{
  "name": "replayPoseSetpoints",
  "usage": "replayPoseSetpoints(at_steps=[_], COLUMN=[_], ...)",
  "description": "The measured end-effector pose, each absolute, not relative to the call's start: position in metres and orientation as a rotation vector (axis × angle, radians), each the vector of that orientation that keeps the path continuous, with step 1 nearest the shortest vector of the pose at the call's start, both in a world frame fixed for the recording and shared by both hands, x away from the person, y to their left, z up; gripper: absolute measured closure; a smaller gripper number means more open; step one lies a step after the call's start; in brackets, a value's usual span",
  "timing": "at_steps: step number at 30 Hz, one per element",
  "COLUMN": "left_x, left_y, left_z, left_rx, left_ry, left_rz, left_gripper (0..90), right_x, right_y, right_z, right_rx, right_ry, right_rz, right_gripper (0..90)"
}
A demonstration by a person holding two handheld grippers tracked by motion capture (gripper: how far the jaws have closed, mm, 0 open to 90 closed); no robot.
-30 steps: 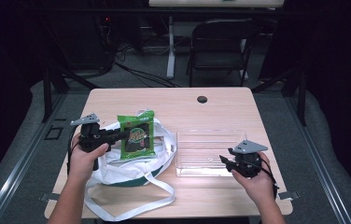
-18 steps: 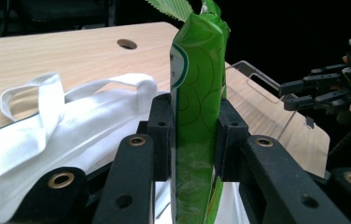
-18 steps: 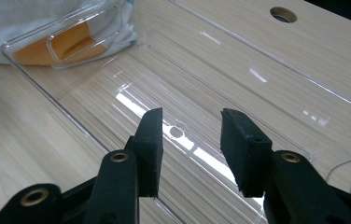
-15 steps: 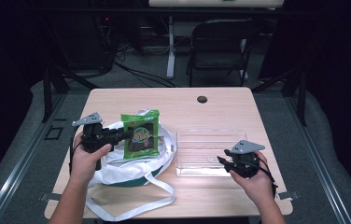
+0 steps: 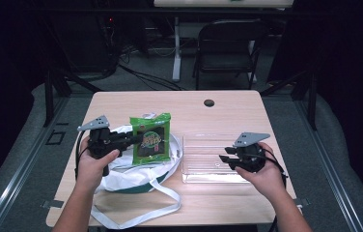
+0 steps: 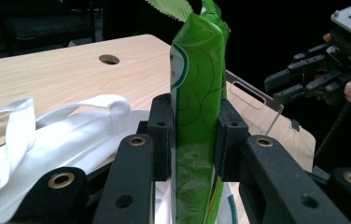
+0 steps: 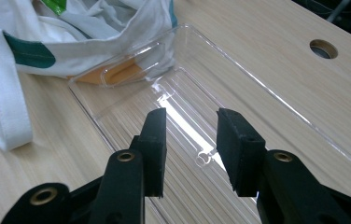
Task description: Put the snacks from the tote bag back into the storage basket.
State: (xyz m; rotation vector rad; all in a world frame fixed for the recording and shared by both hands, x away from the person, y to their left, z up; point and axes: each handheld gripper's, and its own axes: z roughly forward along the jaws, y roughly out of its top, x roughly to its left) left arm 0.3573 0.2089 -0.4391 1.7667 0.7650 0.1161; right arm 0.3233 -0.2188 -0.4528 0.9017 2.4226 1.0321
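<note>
The left gripper pinches a green snack packet, lifted clear of the white bag; the right gripper, jaws spread and just narrowing on nothing, hovers over the clear tray, not yet filled.

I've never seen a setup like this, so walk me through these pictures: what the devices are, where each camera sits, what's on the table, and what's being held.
A person holds a hand-operated two-jaw gripper in each hand. The high view looks down from above; each gripper view comes from a camera riding on that gripper. On the wooden table lie a white cloth bag and a clear plastic tray. The left gripper is clamped on a green snack packet, held upright above the bag. The right gripper holds nothing; its jaws, which have just been closing, hover over the tray.
</note>
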Motion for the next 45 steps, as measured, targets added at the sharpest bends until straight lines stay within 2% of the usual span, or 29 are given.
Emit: replayPoseSetpoints(at_steps=[20, 45], left_x=[0.356, 0.354], left_y=[0.192, 0.181], left_z=[-0.442, -0.445], left_rx=[1.787, 1.800], left_ry=[0.728, 0.705], left_rz=[0.090, 0.078], left_gripper=[72.7, 72.8], right_x=[0.348, 0.364], right_y=[-0.189, -0.169], right_z=[-0.408, -0.378], right_rx=[0.678, 0.493], right_ry=[2.627, 2.736], right_rz=[0.882, 0.738], right_gripper=[63.2, 61.1])
